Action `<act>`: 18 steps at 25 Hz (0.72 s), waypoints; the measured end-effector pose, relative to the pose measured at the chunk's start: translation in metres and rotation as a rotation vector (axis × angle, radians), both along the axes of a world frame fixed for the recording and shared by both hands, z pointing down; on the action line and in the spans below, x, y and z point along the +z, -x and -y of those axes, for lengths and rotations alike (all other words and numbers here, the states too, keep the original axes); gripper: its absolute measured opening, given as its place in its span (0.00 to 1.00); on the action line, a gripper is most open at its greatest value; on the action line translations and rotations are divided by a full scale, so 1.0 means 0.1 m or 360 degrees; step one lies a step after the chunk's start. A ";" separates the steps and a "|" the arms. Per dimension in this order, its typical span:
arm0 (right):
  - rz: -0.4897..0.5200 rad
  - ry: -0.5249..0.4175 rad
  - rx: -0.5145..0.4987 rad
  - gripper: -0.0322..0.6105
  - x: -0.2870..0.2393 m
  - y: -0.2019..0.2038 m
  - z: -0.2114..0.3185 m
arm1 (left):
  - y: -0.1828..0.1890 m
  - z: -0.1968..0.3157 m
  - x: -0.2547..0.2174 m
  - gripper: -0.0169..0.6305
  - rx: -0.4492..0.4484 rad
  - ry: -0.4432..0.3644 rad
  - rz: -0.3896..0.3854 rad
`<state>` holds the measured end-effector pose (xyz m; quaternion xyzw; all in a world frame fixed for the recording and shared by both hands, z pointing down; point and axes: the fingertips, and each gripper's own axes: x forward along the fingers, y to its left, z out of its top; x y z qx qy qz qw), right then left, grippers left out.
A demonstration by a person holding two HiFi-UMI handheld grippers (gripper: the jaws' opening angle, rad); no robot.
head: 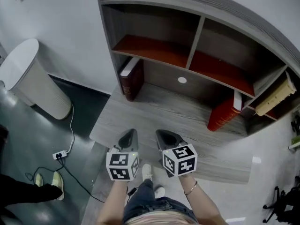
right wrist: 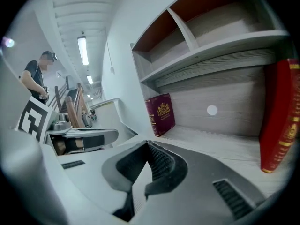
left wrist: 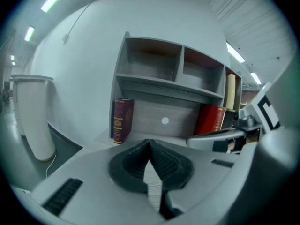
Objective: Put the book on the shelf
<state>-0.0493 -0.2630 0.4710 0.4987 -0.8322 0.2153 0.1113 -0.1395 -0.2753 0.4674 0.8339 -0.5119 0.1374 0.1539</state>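
A dark maroon book (head: 131, 78) (left wrist: 123, 120) (right wrist: 160, 114) stands upright at the left end of the grey desk surface (head: 159, 114), under the shelf unit (head: 197, 36). A red book (head: 224, 113) (left wrist: 210, 119) (right wrist: 280, 116) leans at the right end. Both upper compartments, with red-brown floors, hold nothing. My left gripper (head: 129, 138) (left wrist: 150, 145) and my right gripper (head: 165, 137) (right wrist: 147, 147) hover side by side over the desk's front edge. Each one's jaws meet at the tips with nothing between them. Neither touches a book.
A white cylindrical bin (head: 33, 78) (left wrist: 32, 116) stands on the floor to the left. A power strip (head: 59, 155) with its cable lies below the desk. Beige books (head: 276, 97) fill the far right compartment. A person (right wrist: 35, 78) stands far off in the right gripper view.
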 end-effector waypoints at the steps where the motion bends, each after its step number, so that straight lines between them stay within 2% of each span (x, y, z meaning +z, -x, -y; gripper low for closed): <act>1: 0.0000 -0.0011 0.0000 0.06 -0.01 -0.01 -0.06 | -0.02 -0.06 -0.03 0.04 0.0006 0.0001 -0.0002; 18: -0.0001 -0.0109 0.0131 0.06 -0.18 -0.42 -1.01 | -0.51 -0.91 -0.33 0.04 0.0187 -0.0055 -0.0013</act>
